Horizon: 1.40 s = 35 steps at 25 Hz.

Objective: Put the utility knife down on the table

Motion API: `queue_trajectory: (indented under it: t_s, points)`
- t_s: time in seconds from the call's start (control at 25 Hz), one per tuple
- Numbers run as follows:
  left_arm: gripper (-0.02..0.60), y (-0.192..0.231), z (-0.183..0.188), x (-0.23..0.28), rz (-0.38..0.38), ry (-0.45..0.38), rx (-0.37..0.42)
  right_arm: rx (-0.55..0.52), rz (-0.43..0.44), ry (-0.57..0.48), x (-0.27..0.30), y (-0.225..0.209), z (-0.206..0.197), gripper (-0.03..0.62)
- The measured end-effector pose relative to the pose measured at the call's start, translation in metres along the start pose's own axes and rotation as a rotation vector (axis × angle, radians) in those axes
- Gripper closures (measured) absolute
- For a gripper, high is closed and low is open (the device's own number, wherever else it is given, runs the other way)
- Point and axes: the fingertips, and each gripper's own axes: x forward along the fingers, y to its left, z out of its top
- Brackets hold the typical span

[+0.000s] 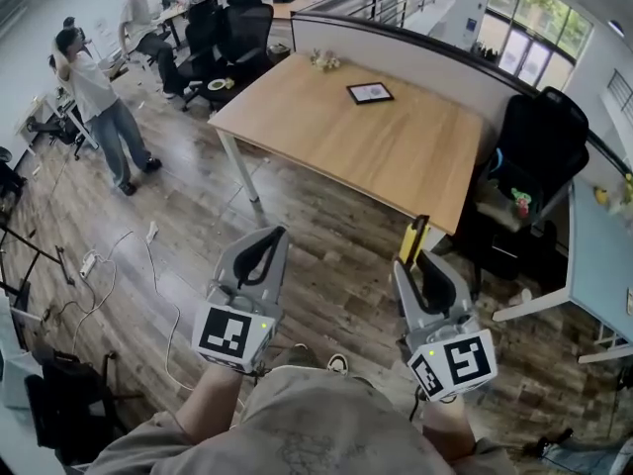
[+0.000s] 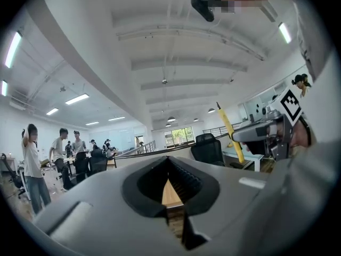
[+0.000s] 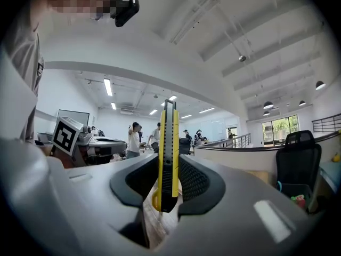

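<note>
A yellow and black utility knife stands upright between the pads of my right gripper, which is shut on it. In the head view the knife sticks up from the right gripper, held in the air over the wood floor, short of the near corner of the wooden table. My left gripper hangs level beside it with its jaws together and nothing in them. In the left gripper view the jaws leave only a thin slit, and the knife shows to the right.
A dark framed tablet and a small bunch of flowers lie on the table's far half. A black office chair stands at the table's right end, next to a light blue desk. People and cables are at the left.
</note>
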Motion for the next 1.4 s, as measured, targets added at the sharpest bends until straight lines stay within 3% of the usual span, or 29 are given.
queue_trajectory:
  t_s: [0.2,0.64,1.0,1.4]
  points:
    - [0.581,-0.014,-0.003,0.003,0.006,0.032,-0.013,0.027,0.038,0.012,0.0,-0.009,-0.006,0.47]
    - [0.581,0.018,-0.009,0.043,0.03,0.018,0.01,0.029,0.034,-0.017,0.043,-0.041,-0.003,0.47]
    - [0.581,0.093,-0.023,0.11,0.041,0.02,0.001,0.015,0.036,-0.005,0.144,-0.07,0.0,0.47]
    - [0.581,0.23,-0.041,0.194,0.035,0.029,0.006,0.015,0.03,0.024,0.306,-0.08,0.01,0.471]
